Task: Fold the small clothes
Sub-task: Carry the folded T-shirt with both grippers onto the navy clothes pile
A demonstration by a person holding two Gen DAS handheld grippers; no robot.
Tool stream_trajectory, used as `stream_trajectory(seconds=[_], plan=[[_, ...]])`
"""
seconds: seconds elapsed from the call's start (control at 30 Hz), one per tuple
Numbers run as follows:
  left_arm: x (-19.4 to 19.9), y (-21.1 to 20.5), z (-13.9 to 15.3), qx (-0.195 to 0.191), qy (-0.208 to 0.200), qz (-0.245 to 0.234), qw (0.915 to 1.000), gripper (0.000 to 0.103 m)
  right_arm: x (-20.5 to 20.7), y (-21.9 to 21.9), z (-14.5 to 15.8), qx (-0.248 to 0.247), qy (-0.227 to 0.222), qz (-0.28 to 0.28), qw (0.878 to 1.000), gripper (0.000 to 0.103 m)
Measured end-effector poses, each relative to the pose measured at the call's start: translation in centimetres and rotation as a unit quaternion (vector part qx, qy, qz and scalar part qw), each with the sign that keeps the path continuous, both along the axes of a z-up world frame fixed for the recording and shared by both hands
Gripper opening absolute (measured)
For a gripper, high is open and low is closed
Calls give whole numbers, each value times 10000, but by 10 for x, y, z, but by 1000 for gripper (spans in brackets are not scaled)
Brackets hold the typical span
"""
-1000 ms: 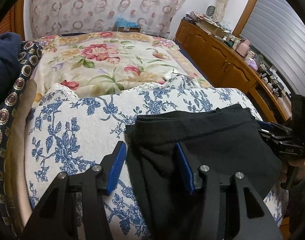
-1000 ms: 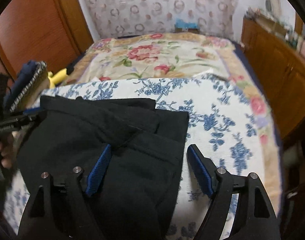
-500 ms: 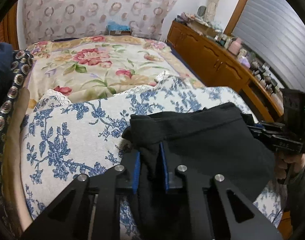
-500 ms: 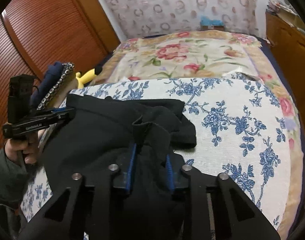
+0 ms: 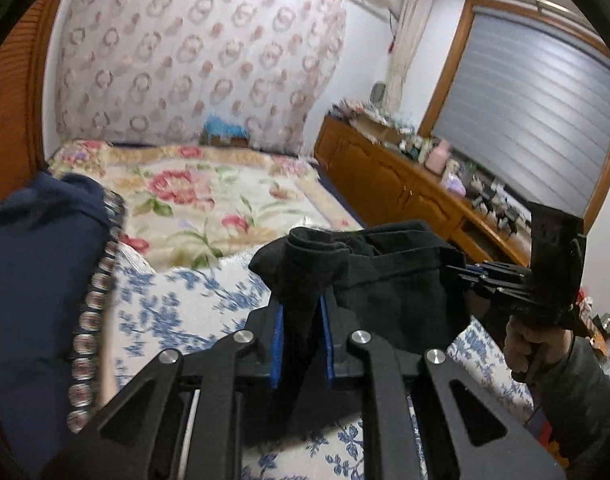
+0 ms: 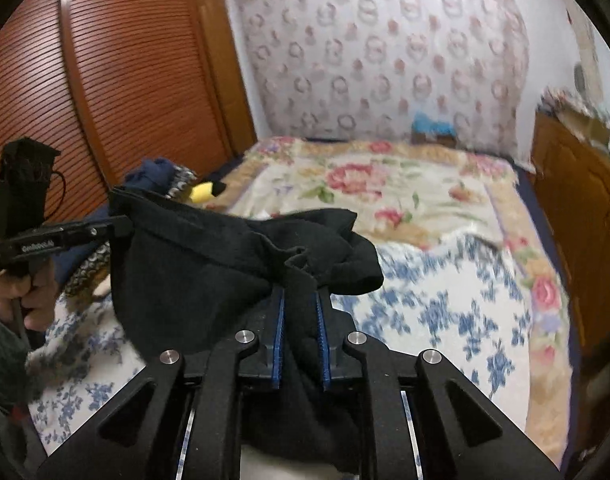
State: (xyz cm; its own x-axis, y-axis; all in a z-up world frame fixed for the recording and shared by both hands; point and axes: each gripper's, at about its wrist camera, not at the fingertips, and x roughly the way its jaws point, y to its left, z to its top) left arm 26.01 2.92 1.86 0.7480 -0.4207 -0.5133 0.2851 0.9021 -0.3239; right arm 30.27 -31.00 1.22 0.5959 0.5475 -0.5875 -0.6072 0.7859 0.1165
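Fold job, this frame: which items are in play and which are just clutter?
In play:
- black garment, lifted off the blue floral cover
- left gripper, jaws shut on one edge
- right gripper, jaws shut on the other edge

Lying about:
- navy clothing pile
- yellow item
- wooden dresser with small clutter
- blue thing at the bed's head

Left tool (image 5: 301, 312) clamped on cloth; right tool (image 6: 299, 312) likewise; both raised.
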Motion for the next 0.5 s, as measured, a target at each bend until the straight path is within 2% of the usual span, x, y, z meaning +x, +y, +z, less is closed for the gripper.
stream_trajectory(seconds=[0.27, 0.5], plan=[[-46, 61, 44, -29, -580, 602, 9965, 13, -3, 55, 44, 60, -569, 569, 9967, 10], [-78, 119, 58, -77, -829, 1201, 9893, 13, 5, 134, 90, -62, -1105, 1311, 9852, 10]])
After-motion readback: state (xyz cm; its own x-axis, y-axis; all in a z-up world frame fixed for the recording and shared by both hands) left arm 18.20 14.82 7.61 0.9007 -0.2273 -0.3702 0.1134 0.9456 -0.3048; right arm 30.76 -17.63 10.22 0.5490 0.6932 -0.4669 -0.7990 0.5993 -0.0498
